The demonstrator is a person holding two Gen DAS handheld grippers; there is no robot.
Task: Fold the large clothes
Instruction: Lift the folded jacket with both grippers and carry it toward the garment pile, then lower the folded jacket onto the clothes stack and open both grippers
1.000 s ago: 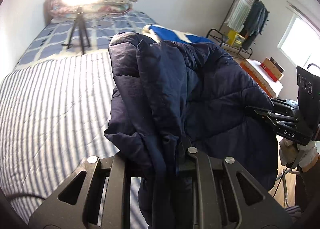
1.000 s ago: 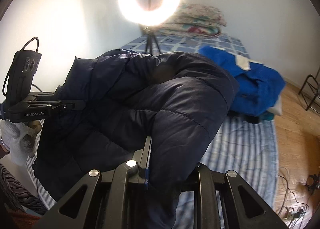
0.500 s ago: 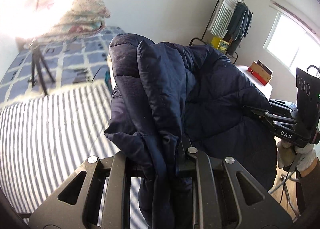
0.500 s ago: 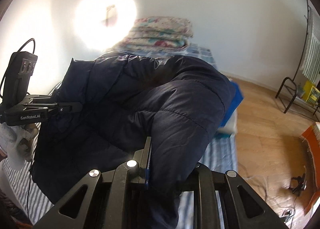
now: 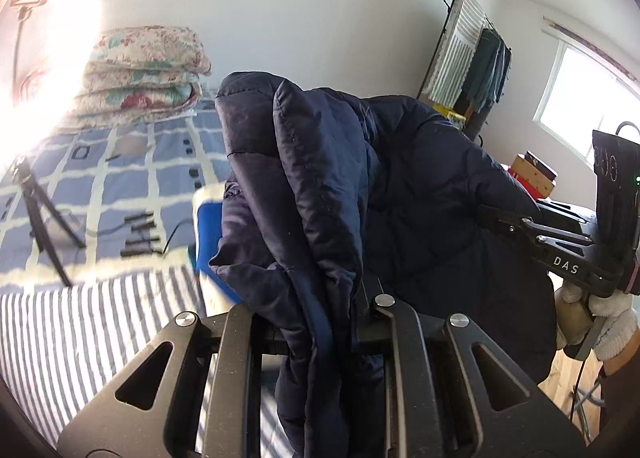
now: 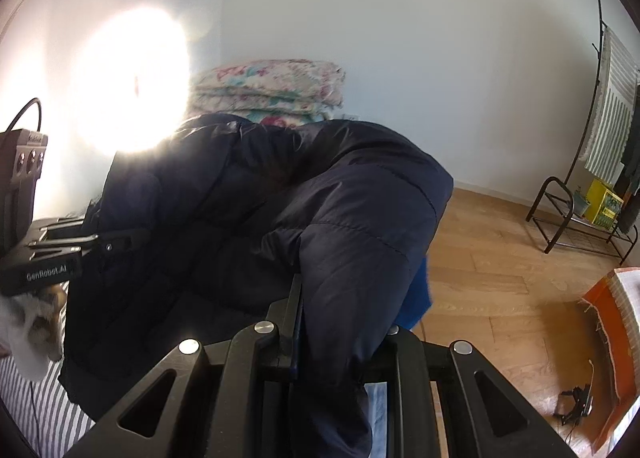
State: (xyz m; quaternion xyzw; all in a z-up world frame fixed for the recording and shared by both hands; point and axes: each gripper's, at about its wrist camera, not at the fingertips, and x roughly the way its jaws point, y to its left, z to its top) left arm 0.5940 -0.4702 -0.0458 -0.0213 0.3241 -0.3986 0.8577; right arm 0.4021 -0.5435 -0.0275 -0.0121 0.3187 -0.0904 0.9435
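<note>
Both cameras had swung to the right since the earlier frames: the striped bedsheet (image 5: 80, 330) took up less of the left wrist view, the folded floral quilts (image 5: 140, 74) sat higher and nearer the middle, and the wooden floor (image 6: 492, 258) filled much more of the right wrist view. The jacket itself hung between the grippers much as before.

A large, dark navy puffer jacket (image 5: 360, 186) was held up in the air above the bed, bunched and draped in thick quilted folds. The left gripper (image 5: 320, 322) had its jaws closed on a gathered fold of the jacket, with fabric spilling down between the fingers. The right gripper (image 6: 332, 318) was likewise clamped tight on another part of the jacket, which bulged over its fingers and hung below them.

In the left wrist view, the right gripper appeared at the right edge, held by a white-gloved hand (image 5: 600, 318), its tips buried in the jacket. In the right wrist view, the left gripper appeared at the left edge, also pressed into the fabric.

Behind the jacket lay a blue checked bedspread (image 5: 120, 178), a black tripod (image 5: 40, 226) standing on the bed, and a blue garment (image 5: 208, 234) partly hidden. A bright lamp glare (image 6: 132, 82) washed out the upper left. A clothes rack (image 5: 472, 54) stood by the wall near a window (image 5: 588, 106).
</note>
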